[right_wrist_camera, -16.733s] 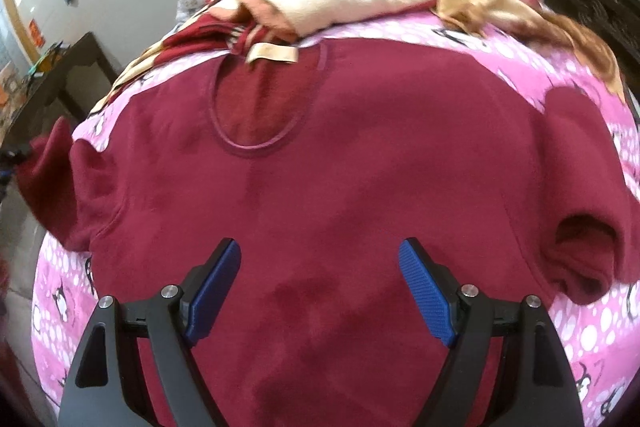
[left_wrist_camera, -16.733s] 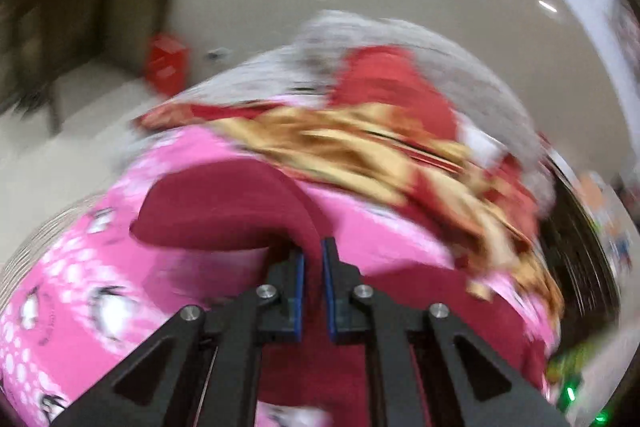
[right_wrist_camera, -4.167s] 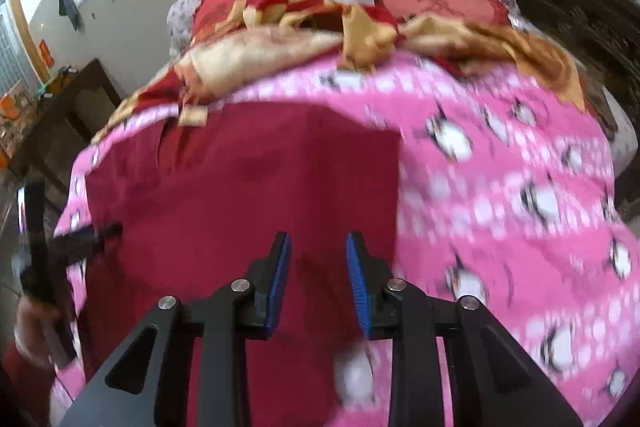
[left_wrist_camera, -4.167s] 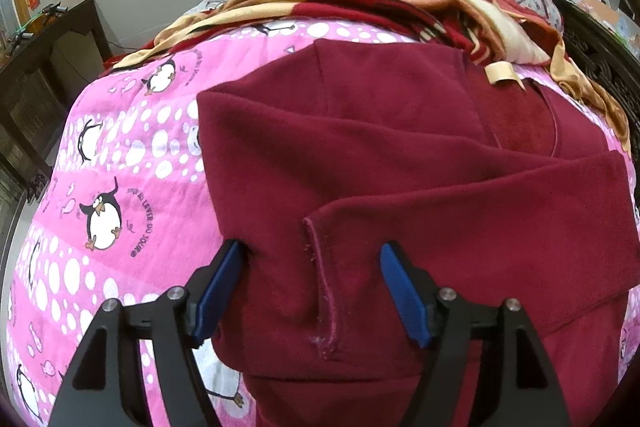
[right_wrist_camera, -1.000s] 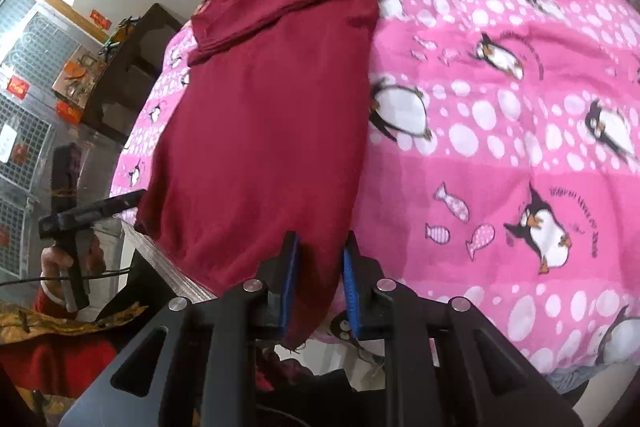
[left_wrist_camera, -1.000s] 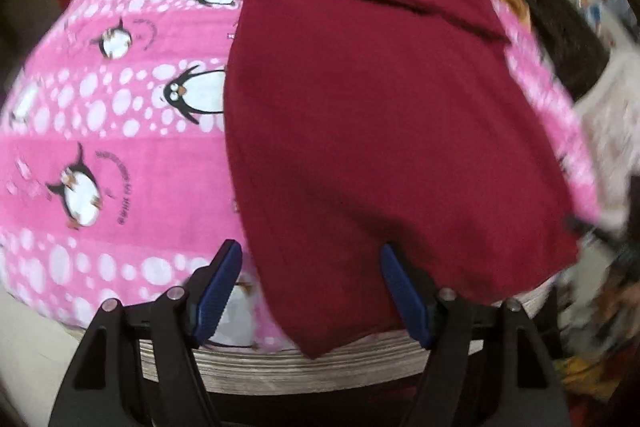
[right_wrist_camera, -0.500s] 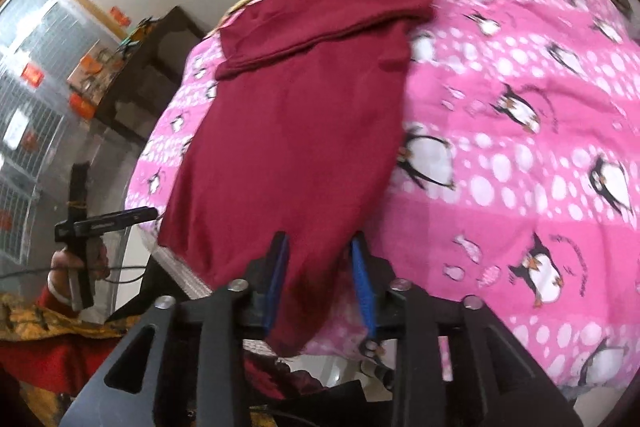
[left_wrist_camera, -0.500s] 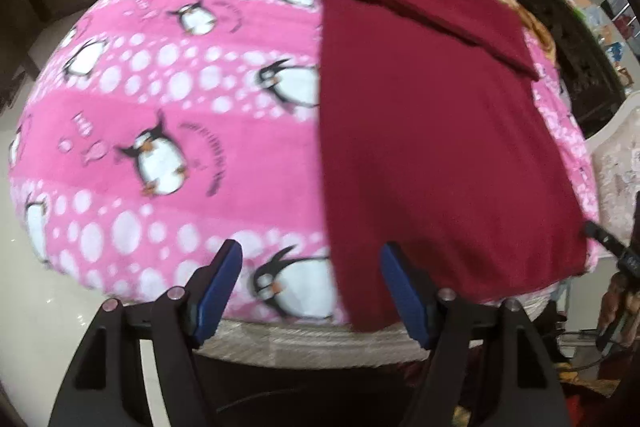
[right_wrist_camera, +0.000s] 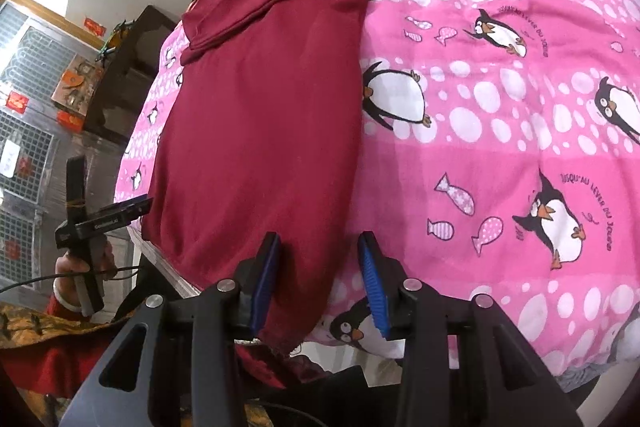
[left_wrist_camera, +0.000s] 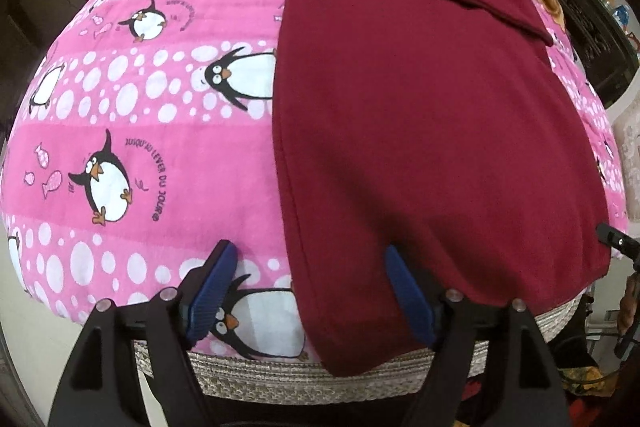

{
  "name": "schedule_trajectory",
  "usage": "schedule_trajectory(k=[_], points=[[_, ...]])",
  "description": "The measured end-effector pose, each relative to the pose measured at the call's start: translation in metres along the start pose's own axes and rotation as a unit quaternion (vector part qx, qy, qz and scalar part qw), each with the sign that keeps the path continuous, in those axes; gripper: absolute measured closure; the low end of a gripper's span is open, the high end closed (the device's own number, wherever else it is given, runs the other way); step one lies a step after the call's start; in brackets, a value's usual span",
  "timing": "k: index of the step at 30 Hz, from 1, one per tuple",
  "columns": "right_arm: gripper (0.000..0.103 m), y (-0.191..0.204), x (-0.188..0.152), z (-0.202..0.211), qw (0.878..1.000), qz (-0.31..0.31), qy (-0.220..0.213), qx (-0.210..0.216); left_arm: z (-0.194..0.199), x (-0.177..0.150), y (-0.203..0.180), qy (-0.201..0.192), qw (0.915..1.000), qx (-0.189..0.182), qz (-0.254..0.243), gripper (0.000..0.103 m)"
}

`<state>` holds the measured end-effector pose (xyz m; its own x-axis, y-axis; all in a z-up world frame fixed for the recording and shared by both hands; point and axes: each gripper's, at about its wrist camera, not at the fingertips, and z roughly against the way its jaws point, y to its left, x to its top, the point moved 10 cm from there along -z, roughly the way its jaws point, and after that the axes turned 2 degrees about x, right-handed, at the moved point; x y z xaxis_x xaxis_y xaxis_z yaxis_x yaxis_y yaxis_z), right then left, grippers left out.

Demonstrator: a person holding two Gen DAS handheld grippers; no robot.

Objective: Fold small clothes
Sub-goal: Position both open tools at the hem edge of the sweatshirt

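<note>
- Since a second ago the right gripper [right_wrist_camera: 318, 277] has let go: its blue pads were pinched on the shirt's hem corner, and now they stand parted, one on either side of that corner, gripping nothing.
- The left gripper [left_wrist_camera: 308, 291] has drifted along the bed's near edge; its jaws are as wide apart as they were, empty, straddling the shirt's left hem corner, with one pad over the blanket [left_wrist_camera: 132, 131] and the other over the red cloth.
- The shirt [left_wrist_camera: 420, 115] lies on the penguin blanket as a long narrow strip, its sides and sleeves turned in. The collar end points to the far end of the bed, where a heap of red and gold bedding lies. The hem hangs a little over the near edge.
- It looks like a soft, thick fleece or knit: light, limp, not slippery, likely to sag and lose its folds if lifted by one point.
- I would take it by the two hem corners at the near edge, one gripper on each, pinching all layers together, then carry the hem toward the collar to halve the strip.
- The risk I see is catching the blanket with the shirt, since it lies right under the hem.
</note>
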<state>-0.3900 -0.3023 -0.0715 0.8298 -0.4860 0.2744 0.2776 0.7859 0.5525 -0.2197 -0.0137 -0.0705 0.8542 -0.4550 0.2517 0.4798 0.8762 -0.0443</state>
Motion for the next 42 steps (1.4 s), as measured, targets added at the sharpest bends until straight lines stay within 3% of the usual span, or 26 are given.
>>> schedule_trajectory(k=[16, 31, 33, 35, 39, 42], points=[[0.037, 0.015, 0.004, -0.004, 1.0, 0.026, 0.002, 0.009, 0.007, -0.034, 0.013, 0.013, 0.9999, 0.006, 0.004, 0.021], [0.041, 0.019, 0.001, -0.007, 0.998, 0.055, -0.01, -0.002, -0.014, -0.029, 0.018, 0.015, 0.9998, 0.001, 0.013, 0.018], [0.044, 0.022, 0.0, -0.007, 0.997, 0.075, -0.011, -0.017, -0.011, -0.03, 0.015, 0.013, 0.9998, 0.001, 0.012, 0.024], [0.048, 0.023, 0.001, -0.007, 0.996, 0.085, -0.012, -0.022, -0.009, -0.031, 0.011, 0.009, 0.9999, 0.0, 0.005, 0.038], [0.066, 0.026, 0.004, -0.007, 0.995, 0.095, -0.015, -0.022, -0.008, -0.032, 0.001, 0.006, 0.9999, -0.007, -0.011, 0.054], [0.067, 0.03, 0.007, -0.002, 0.996, 0.091, -0.024, -0.009, -0.007, -0.032, -0.001, 0.009, 0.9997, -0.023, -0.006, 0.075]])
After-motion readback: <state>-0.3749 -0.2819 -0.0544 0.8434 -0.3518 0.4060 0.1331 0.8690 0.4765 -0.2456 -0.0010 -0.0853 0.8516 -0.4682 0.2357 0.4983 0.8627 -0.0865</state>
